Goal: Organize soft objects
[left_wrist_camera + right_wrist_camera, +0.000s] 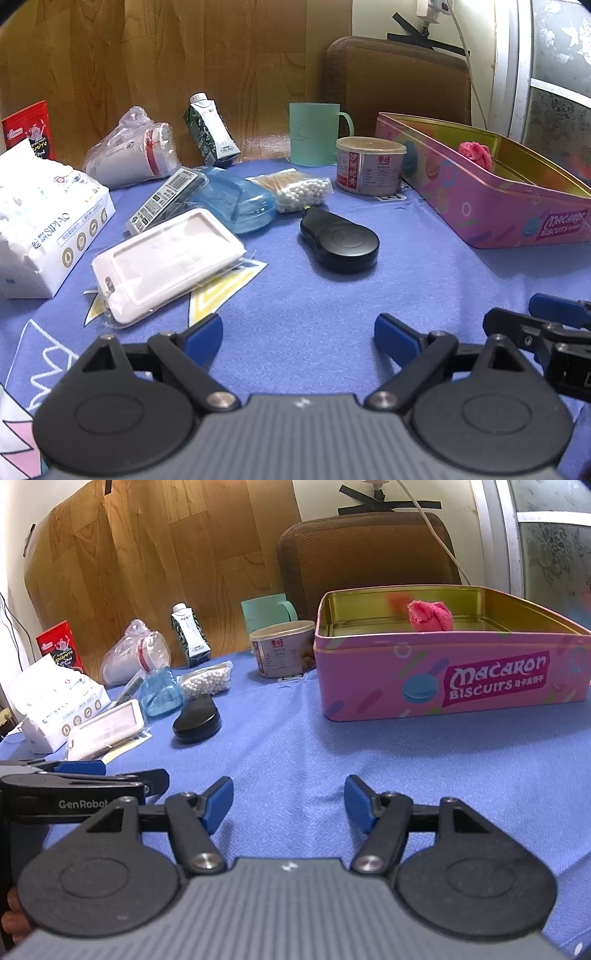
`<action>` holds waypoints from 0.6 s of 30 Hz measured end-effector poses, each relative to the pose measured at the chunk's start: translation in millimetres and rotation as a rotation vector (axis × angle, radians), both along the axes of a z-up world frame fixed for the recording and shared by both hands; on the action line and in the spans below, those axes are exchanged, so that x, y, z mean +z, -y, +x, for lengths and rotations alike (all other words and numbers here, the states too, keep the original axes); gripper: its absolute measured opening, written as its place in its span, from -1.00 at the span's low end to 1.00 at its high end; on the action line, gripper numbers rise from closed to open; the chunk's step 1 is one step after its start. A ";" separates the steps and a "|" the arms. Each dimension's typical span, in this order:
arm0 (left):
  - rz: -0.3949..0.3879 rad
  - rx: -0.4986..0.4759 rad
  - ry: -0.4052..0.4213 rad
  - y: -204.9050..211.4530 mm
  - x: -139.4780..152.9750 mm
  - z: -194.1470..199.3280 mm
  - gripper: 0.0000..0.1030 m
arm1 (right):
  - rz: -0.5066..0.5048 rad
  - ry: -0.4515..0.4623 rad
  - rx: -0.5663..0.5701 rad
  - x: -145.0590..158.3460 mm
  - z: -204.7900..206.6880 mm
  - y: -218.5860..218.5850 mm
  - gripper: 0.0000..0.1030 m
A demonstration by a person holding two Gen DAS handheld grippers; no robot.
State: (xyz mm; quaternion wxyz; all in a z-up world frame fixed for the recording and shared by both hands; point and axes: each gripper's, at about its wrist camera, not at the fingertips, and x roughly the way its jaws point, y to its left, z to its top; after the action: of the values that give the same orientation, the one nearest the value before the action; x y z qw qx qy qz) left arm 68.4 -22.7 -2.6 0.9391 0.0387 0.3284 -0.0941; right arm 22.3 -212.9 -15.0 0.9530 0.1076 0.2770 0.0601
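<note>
A pink macaron biscuit tin [443,679] stands open at the right of the blue tablecloth; it also shows in the left wrist view [491,210]. A pink cloth ball [430,616] lies inside it, also seen in the left wrist view [475,153]. A white tissue pack [40,221] lies at the far left, a bag of cotton swabs [297,188] near the middle. My left gripper [298,334] is open and empty low over the cloth. My right gripper [289,805] is open and empty, beside the left one.
A black oval case [340,242], a white card holder [166,262], a blue plastic case [236,206], a round tin [369,166], a green mug [314,133], a milk carton [210,129], a bagged cup [129,151] and a red packet [29,127] crowd the back and left. A brown chair [365,554] stands behind.
</note>
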 end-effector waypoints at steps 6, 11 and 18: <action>-0.010 0.010 -0.003 -2.7 0.5 -0.4 0.83 | -0.003 -0.001 0.007 0.7 0.0 -3.3 0.35; -0.037 0.032 0.009 -25.7 3.7 -6.4 0.83 | -0.022 -0.008 0.059 2.1 4.5 -14.9 0.35; -0.175 0.103 0.063 -99.9 16.6 -20.8 0.80 | -0.076 0.006 0.276 10.6 22.0 -56.9 0.34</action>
State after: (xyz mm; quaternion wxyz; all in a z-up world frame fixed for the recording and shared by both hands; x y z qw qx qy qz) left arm 47.5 77.2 14.0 0.9523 -0.0575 0.2907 -0.0728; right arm 44.3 -156.0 -4.4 0.9398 0.0323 0.2885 0.1805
